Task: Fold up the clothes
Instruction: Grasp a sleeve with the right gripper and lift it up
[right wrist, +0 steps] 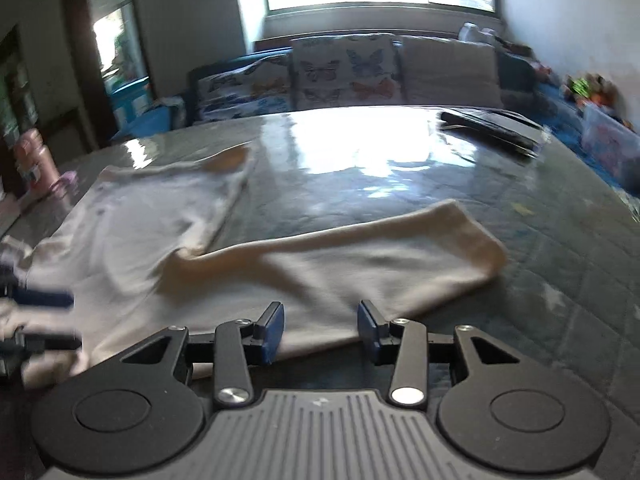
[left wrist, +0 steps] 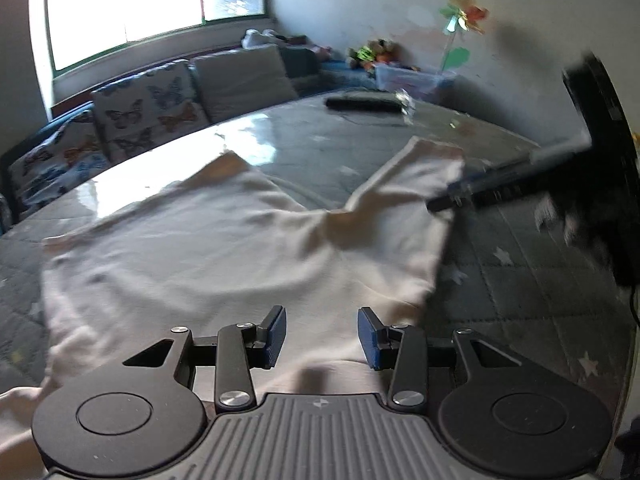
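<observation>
A white pair of shorts or trousers (left wrist: 224, 264) lies spread flat on the glossy grey table (left wrist: 320, 148), its two legs pointing away. My left gripper (left wrist: 322, 336) is open and empty, hovering over the garment's near waist edge. My right gripper (right wrist: 320, 330) is open and empty just above the near edge of the right leg (right wrist: 360, 264). In the left wrist view the right gripper's fingers (left wrist: 460, 196) show blurred at the right leg's outer edge. In the right wrist view the left gripper's fingers (right wrist: 44, 300) show blurred at the far left over the cloth.
A flat black object (left wrist: 362, 102) lies at the table's far side, also in the right wrist view (right wrist: 492, 126). A sofa with butterfly cushions (right wrist: 344, 72) stands behind the table under a window. A pink bottle (right wrist: 34, 160) stands at the left edge.
</observation>
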Demonstrator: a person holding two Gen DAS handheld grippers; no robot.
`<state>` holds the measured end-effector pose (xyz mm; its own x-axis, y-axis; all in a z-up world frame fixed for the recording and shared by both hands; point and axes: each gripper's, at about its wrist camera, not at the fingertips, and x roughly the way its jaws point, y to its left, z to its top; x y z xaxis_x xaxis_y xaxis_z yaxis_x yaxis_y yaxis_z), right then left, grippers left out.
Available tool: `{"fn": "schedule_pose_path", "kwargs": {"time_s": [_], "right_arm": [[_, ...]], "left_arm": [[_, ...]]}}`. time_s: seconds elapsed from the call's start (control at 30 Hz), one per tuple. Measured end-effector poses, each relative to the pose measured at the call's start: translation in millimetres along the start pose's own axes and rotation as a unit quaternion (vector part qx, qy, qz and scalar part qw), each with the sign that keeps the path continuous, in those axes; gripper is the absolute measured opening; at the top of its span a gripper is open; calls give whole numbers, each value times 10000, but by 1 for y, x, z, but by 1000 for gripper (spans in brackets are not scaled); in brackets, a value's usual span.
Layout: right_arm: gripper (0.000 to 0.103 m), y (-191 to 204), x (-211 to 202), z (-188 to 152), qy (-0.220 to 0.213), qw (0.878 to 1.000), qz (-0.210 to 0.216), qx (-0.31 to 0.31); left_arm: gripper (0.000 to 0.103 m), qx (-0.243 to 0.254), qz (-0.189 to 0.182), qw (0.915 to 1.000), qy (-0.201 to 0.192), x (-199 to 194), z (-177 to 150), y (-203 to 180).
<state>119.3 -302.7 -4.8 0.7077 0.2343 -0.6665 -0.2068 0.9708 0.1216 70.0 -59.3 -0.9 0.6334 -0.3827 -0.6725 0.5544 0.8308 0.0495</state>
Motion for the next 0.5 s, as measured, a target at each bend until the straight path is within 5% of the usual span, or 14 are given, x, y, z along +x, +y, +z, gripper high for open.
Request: {"fn": "schedule_pose_path", "kwargs": {"time_s": [0.3, 0.5], "right_arm": [[41, -60, 0, 14, -269, 9923, -793, 915], [34, -75, 13, 16, -353, 9869, -895, 1293]], "left_arm": [[43, 42, -83, 9999, 50, 0, -4, -3], [44, -18, -22, 10000, -62, -4, 4, -1]]}}
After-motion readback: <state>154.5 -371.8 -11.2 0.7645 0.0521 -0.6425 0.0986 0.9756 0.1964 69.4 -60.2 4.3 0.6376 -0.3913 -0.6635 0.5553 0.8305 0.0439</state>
